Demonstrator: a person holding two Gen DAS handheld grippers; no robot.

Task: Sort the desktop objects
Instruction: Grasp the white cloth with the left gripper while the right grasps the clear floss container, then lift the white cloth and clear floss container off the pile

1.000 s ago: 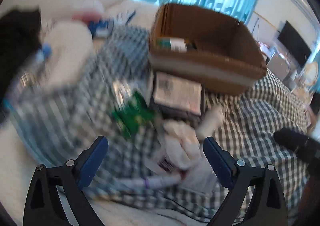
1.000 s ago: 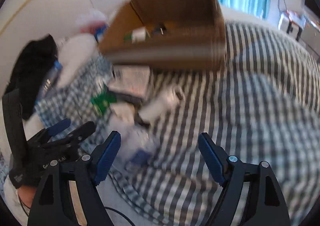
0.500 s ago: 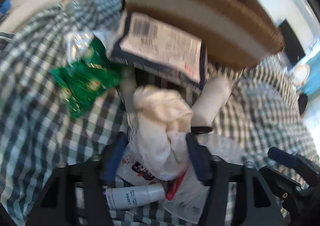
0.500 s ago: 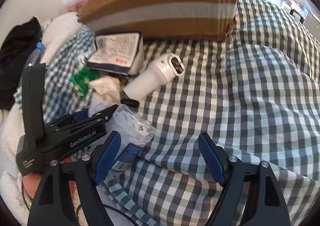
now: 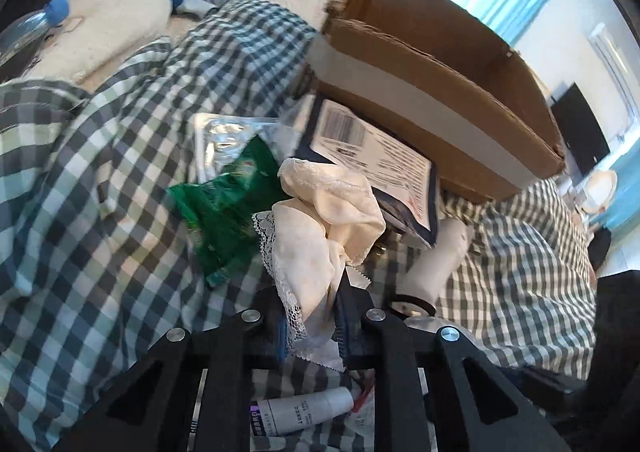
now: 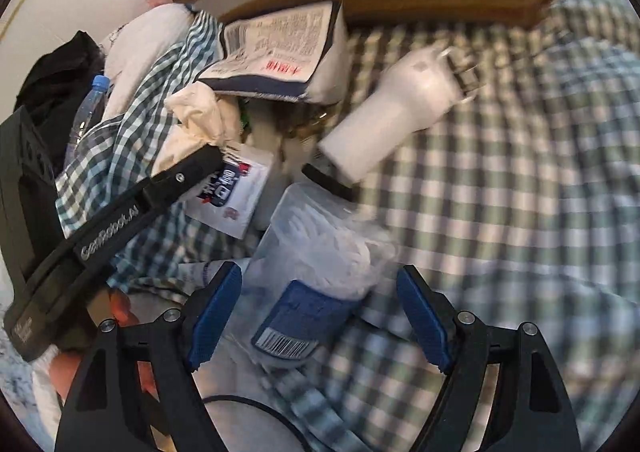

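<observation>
My left gripper (image 5: 312, 316) is shut on a cream lace-edged cloth (image 5: 320, 228) and holds it up off the checked blanket; the cloth also shows in the right wrist view (image 6: 200, 120) with the left gripper's fingers (image 6: 192, 168) on it. My right gripper (image 6: 320, 312) is open, its blue pads either side of a clear plastic bag with a blue label (image 6: 316, 268). A brown cardboard box (image 5: 432, 76) stands at the back, with a dark-edged printed pouch (image 5: 372, 156) lying against it.
A green packet (image 5: 224, 204), a clear blister pack (image 5: 224, 140), a white bottle (image 6: 396, 112), a white tube (image 5: 304, 416) and a white sachet (image 6: 228, 188) lie on the blanket. A water bottle (image 6: 86, 112) and dark clothing (image 6: 60, 68) are at left.
My left gripper dropped onto the pile, shut on the cream cloth and lifted it. My right gripper moved down and forward over the clear bag, still open.
</observation>
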